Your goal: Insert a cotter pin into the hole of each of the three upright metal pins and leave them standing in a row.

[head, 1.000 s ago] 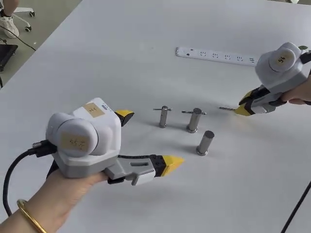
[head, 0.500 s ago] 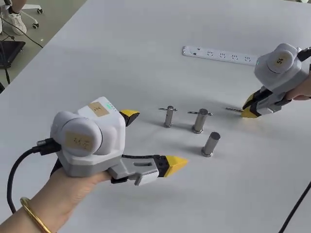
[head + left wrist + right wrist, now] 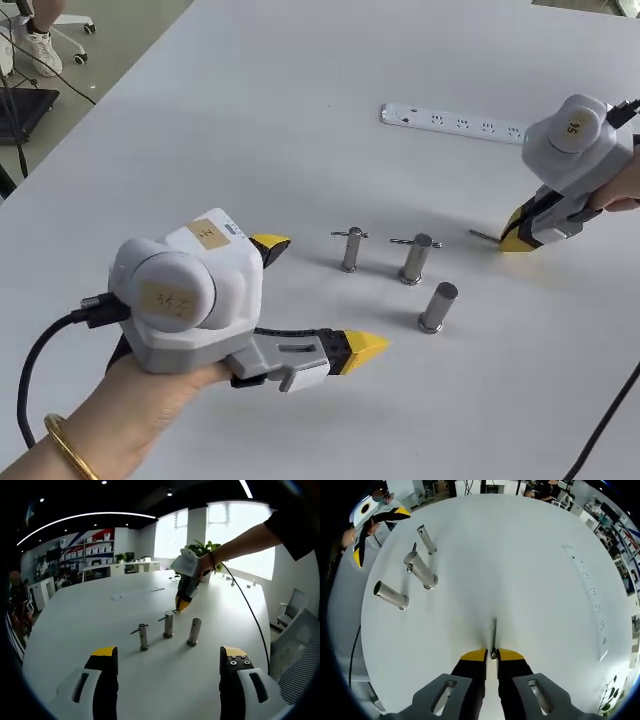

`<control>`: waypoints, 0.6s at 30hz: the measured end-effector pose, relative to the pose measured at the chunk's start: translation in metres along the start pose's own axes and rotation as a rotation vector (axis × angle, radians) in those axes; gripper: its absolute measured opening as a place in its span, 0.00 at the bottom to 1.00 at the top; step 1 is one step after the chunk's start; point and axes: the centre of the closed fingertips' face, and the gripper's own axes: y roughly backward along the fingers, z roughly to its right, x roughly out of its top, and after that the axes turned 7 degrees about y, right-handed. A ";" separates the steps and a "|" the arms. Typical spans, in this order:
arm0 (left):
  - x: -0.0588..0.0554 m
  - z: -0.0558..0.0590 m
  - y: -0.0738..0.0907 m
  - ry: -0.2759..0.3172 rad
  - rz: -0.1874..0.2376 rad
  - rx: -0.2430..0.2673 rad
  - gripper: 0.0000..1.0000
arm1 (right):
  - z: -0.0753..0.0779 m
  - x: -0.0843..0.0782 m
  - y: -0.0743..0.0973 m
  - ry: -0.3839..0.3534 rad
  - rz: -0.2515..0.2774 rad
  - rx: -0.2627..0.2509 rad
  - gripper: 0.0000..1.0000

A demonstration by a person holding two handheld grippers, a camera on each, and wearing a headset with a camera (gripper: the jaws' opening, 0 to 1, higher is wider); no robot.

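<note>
Three upright metal pins stand on the white table: the left pin (image 3: 351,248) (image 3: 143,636) and middle pin (image 3: 415,258) (image 3: 168,624) each carry a cotter pin through the top. The nearer right pin (image 3: 438,306) (image 3: 194,631) (image 3: 391,595) has a bare top. My right gripper (image 3: 515,240) (image 3: 492,655) is shut on a loose cotter pin (image 3: 485,236) (image 3: 494,635), low over the table to the right of the row and pointing at it. My left gripper (image 3: 318,295) (image 3: 169,652) stands open left of the pins, holding nothing.
A white power strip (image 3: 450,122) (image 3: 595,610) lies on the far side of the table, behind the pins. A black cable (image 3: 600,430) crosses the near right corner. Office chairs and floor show beyond the table's left edge.
The head camera has shifted a little. My right gripper has tipped its jaws lower toward the table, with the cotter pin held throughout. The left gripper stays open in much the same place.
</note>
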 end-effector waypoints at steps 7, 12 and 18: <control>-0.001 0.002 0.000 -0.009 -0.008 -0.006 0.83 | 0.002 0.000 0.000 0.033 -0.004 -0.023 0.00; 0.000 0.004 0.001 0.005 0.003 -0.011 0.82 | -0.001 0.002 0.002 0.060 -0.032 -0.067 0.00; -0.005 0.003 0.003 0.000 -0.014 0.010 0.85 | -0.003 0.008 0.007 0.084 -0.007 -0.123 0.00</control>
